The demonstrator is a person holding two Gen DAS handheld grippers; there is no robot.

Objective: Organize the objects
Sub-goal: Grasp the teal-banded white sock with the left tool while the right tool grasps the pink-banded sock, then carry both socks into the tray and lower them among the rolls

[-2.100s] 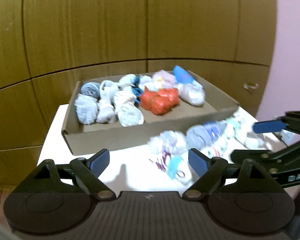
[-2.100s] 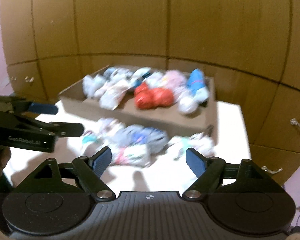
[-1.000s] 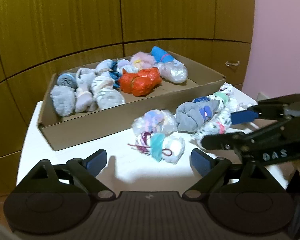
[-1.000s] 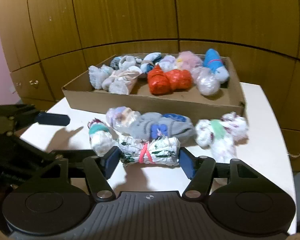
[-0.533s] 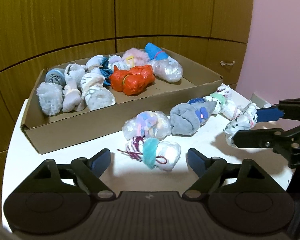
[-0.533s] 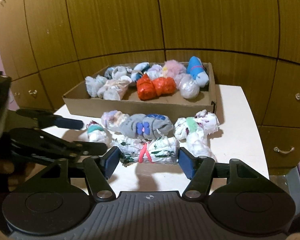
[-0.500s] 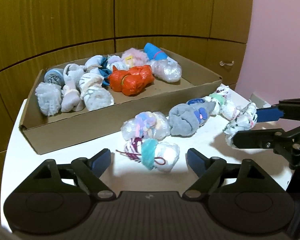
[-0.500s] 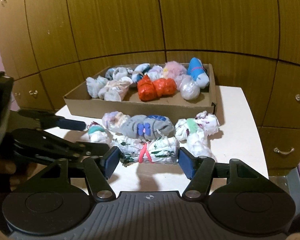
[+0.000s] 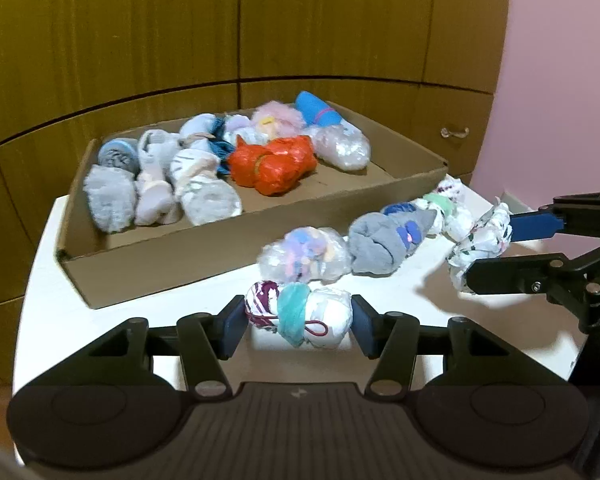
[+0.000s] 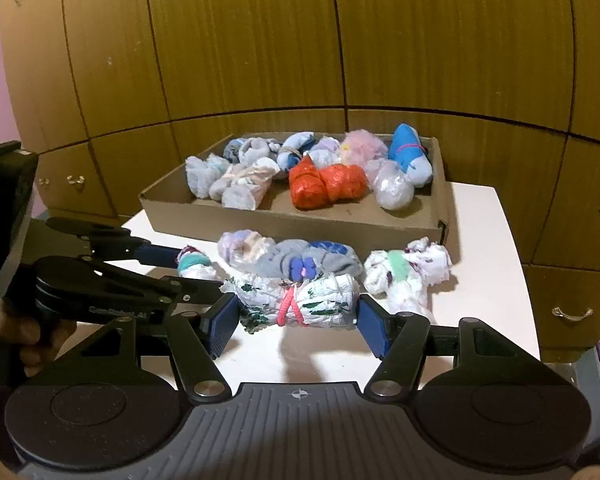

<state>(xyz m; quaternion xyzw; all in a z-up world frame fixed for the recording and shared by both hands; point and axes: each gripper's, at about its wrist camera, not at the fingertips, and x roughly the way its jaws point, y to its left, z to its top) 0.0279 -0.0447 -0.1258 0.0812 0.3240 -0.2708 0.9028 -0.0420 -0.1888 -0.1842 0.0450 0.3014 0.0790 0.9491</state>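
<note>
My left gripper [image 9: 298, 326] is closing on a white bundle with a teal band [image 9: 298, 314] on the white table [image 9: 420, 292], and its pads touch both ends. My right gripper [image 10: 298, 320] is shut on a white, green-printed bundle tied with a pink band [image 10: 298, 306] and holds it just above the table. In the left wrist view that bundle [image 9: 482, 246] and the right gripper [image 9: 496, 252] show at the right. A cardboard box [image 9: 220, 256] behind holds several bundles, among them an orange one [image 9: 272, 164].
On the table before the box lie a clear pastel bundle [image 9: 304, 260], a grey sock bundle [image 9: 384, 246] and a white-green bundle [image 10: 404, 276]. Wooden cabinet doors [image 10: 260, 60] stand behind, and a pink wall [image 9: 560, 80] to the right. A hand [image 10: 20, 336] holds the left gripper.
The left jaws have closed in from wide open onto the teal-banded bundle. The right gripper has lifted its green-printed bundle off the table, away from the row.
</note>
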